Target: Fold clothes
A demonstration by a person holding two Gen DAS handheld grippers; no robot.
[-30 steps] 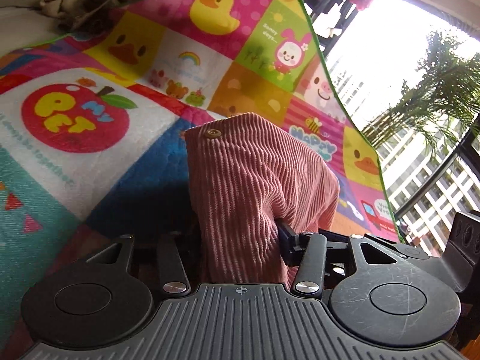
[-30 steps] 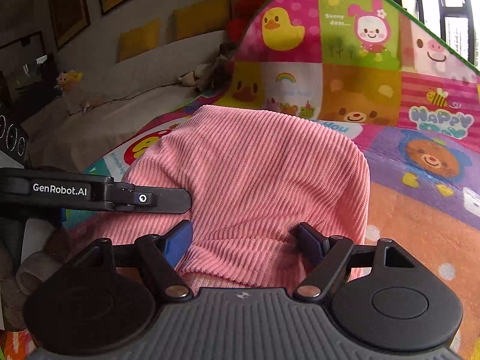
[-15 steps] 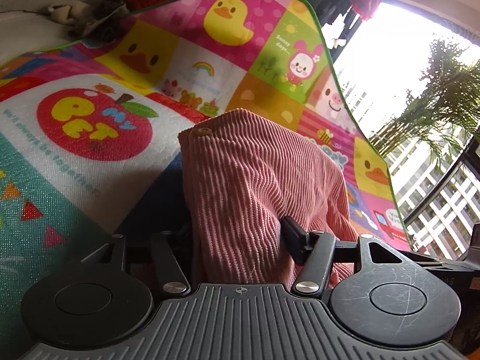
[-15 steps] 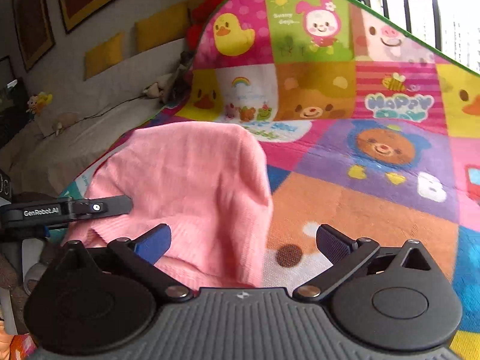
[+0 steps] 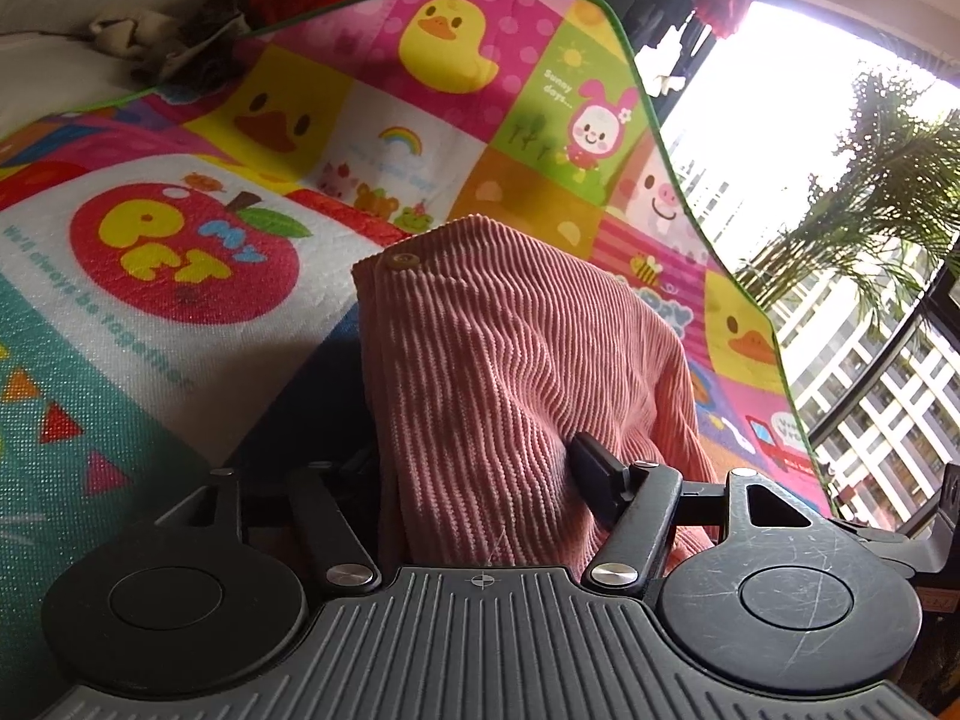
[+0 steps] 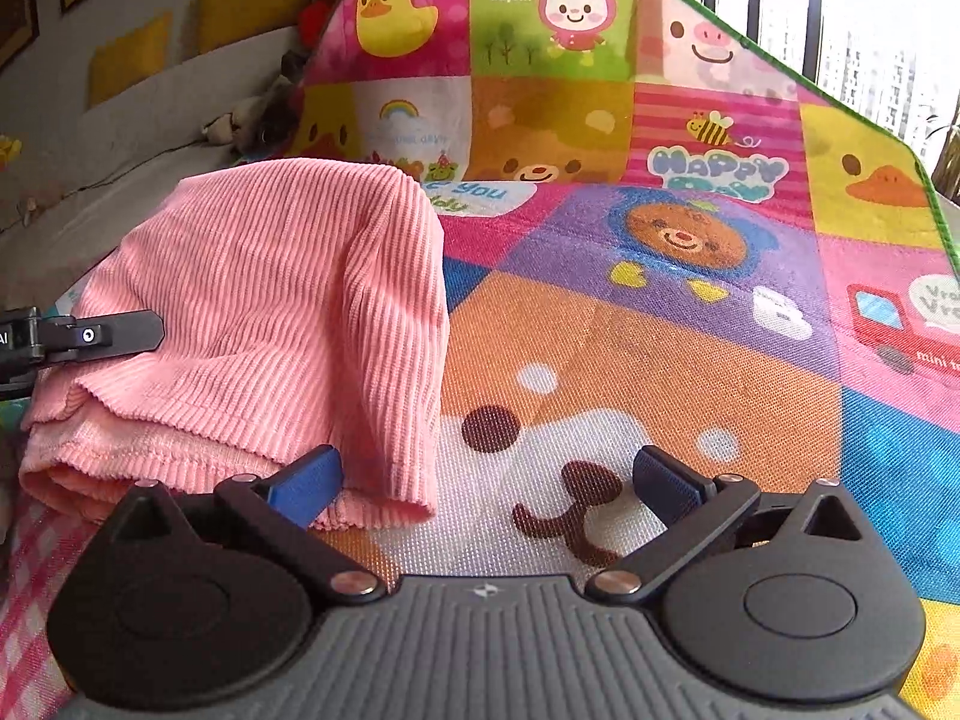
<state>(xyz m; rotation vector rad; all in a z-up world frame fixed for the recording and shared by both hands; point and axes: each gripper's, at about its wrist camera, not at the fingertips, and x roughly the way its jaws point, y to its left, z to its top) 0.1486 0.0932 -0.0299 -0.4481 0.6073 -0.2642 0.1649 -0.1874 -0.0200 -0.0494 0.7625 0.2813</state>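
Pink ribbed garment (image 5: 510,372) on the cartoon play mat (image 5: 180,312), bunched and partly lifted, not flat. Left gripper (image 5: 480,468) clamped on a thick fold of it: right finger pad (image 5: 591,468) pressed into the cloth, left pad buried under fabric. Cloth rising steeply from that grip to a top edge with a brown button (image 5: 401,261) at the upper left corner; ribs running roughly from the grip up and away to the right. From the right wrist, same garment (image 6: 270,312) sitting left of centre as a rounded hump, hemmed edge (image 6: 180,420) doubled near the camera, long axis running from the near left toward the far centre of the mat (image 6: 690,330). Right gripper (image 6: 486,480) with jaws wide apart, holding nothing; left blue pad (image 6: 306,483) just over the garment's near lower edge, contact not determinable; right blue pad (image 6: 666,483) over bare mat, apart from the cloth. Left gripper's finger (image 6: 114,333) entering from the left edge, against the hump's side. No containers in view. Far mat edge curling upward; window with a palm (image 5: 888,180) beyond.
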